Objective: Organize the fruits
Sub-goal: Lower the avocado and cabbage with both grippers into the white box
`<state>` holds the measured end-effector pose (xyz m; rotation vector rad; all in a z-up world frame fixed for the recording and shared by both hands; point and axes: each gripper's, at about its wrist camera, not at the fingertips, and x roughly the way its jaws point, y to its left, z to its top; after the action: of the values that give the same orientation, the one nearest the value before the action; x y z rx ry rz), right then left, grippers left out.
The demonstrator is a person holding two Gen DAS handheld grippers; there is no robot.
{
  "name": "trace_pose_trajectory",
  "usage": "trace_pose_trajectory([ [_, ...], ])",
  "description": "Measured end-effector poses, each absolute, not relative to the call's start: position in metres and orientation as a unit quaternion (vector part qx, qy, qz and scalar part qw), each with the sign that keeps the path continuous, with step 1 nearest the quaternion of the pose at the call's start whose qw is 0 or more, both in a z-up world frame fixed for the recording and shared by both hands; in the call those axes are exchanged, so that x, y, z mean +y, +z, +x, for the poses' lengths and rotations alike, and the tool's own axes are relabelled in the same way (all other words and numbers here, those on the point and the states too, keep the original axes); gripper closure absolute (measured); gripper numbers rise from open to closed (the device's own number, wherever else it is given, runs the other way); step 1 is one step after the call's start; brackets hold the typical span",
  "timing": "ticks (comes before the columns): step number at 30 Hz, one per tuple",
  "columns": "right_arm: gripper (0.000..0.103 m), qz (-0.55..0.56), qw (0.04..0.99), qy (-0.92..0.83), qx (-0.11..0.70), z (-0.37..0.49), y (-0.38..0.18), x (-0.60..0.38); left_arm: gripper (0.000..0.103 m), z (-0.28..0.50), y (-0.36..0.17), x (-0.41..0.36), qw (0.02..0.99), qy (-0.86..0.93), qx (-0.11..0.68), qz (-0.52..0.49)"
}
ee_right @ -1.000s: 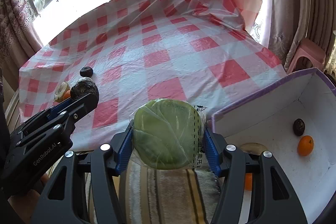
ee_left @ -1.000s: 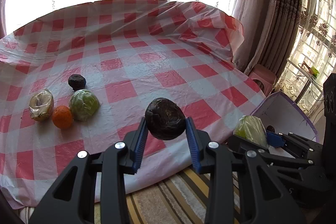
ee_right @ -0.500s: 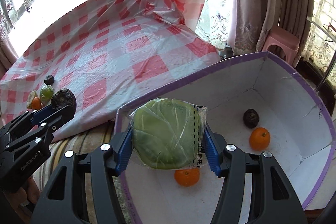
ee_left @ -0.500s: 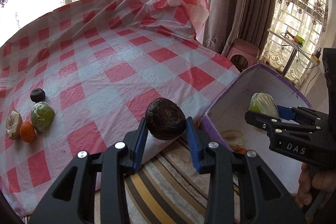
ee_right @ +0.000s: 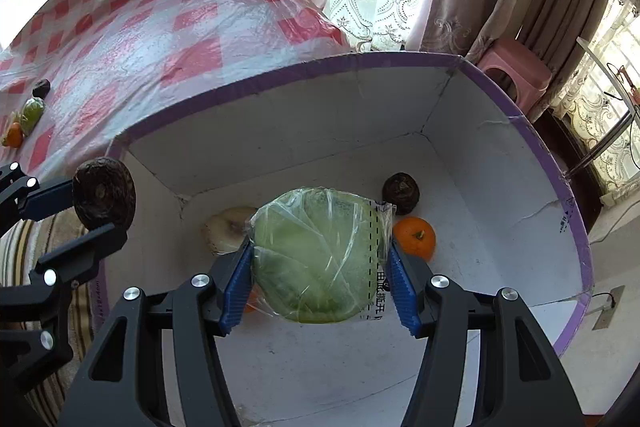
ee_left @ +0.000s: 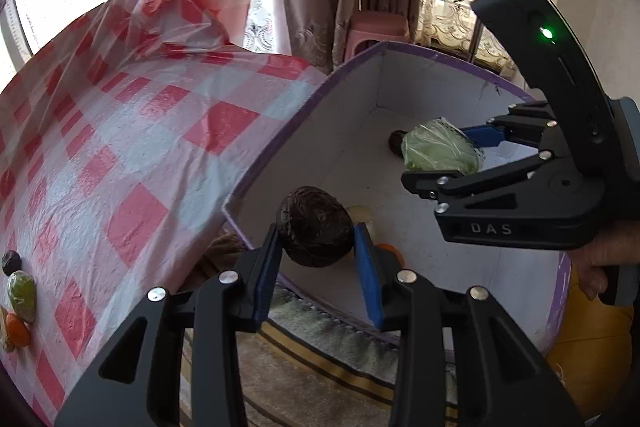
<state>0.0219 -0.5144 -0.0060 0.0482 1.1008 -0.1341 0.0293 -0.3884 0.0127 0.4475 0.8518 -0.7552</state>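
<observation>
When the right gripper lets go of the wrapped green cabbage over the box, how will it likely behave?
The wrapped cabbage looks dense, so it should drop firmly rather than float. Its glossy plastic film may be slippery against the pads of the right gripper. Being roundish, it could roll toward the orange on the box floor.

In the right wrist view the wrapped cabbage (ee_right: 320, 255) covers most of an orange (ee_right: 251, 301) lying under it and the right side of a pale fruit (ee_right: 226, 231). In the left wrist view a dark fruit (ee_left: 315, 225) hides most of that pale fruit and an orange (ee_left: 390, 253) behind the blue pad. On the tabletop (ee_left: 120, 155), the small pile of fruit (ee_left: 18, 301) is cut off by the picture's left edge. The person's hand (ee_left: 600, 263) is mostly out of view.
</observation>
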Motion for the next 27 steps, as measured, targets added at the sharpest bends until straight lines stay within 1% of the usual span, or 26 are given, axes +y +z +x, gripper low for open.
trace_pose_trajectory([
  [8, 0.045, -0.003, 0.829, -0.082, 0.553, 0.020, -0.024, -0.533, 0.066, 0.019, -0.008, -0.423, 0.761, -0.414, 0.433, 0.250],
  [17, 0.045, -0.048, 0.812, -0.087, 0.576, 0.021, -0.037, -0.542, 0.066, 0.000, -0.036, -0.456, 0.693, -0.454, 0.460, 0.320],
  [27, 0.045, -0.072, 0.779, -0.056, 0.621, 0.035, -0.067, -0.558, 0.066, -0.014, -0.058, -0.475, 0.658, -0.453, 0.470, 0.375],
])
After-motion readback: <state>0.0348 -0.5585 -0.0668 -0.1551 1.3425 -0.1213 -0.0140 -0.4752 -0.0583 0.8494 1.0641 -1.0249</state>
